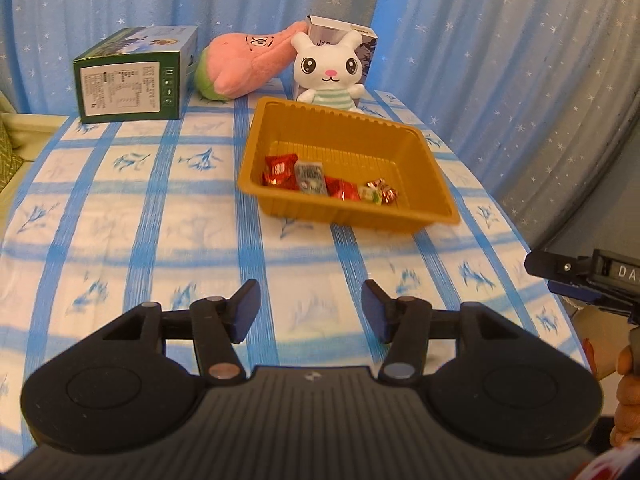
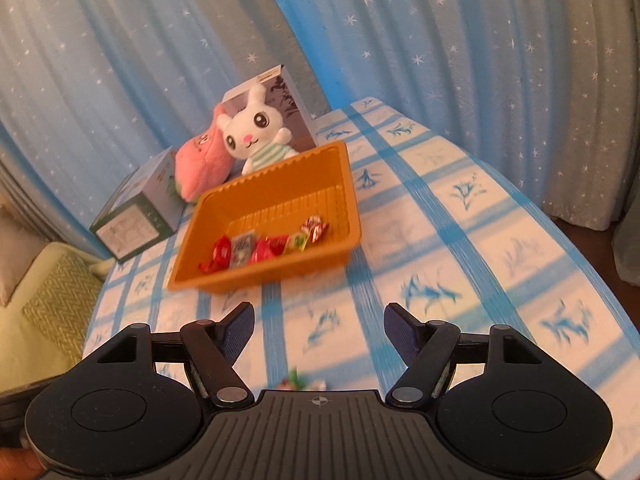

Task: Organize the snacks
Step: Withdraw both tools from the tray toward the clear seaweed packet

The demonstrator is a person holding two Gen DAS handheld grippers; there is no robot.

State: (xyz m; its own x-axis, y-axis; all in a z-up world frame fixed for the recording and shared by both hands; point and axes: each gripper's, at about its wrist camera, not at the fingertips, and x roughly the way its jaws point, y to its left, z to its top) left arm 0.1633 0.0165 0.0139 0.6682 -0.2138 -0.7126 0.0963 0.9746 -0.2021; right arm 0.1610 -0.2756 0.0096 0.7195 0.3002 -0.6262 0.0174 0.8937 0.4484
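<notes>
Green box point(image 1: 132, 78), pink plush point(image 1: 244, 64), white bunny point(image 1: 330, 70) crowd behind orange tray point(image 1: 280, 200).

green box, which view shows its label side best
The left wrist view: the green box faces it nearly square, white label panel sharp. The right wrist view shows it smaller, tilted and blurred, beside the pink plush.

Behind your table hung a blue curtain point(image 1: 480, 40) dotted with white stars, filling the upper frame. A blue-checked tablecloth point(image 1: 120, 208) covered the table. At the lower left of the right view sat a green cushion point(image 2: 52, 308).
</notes>
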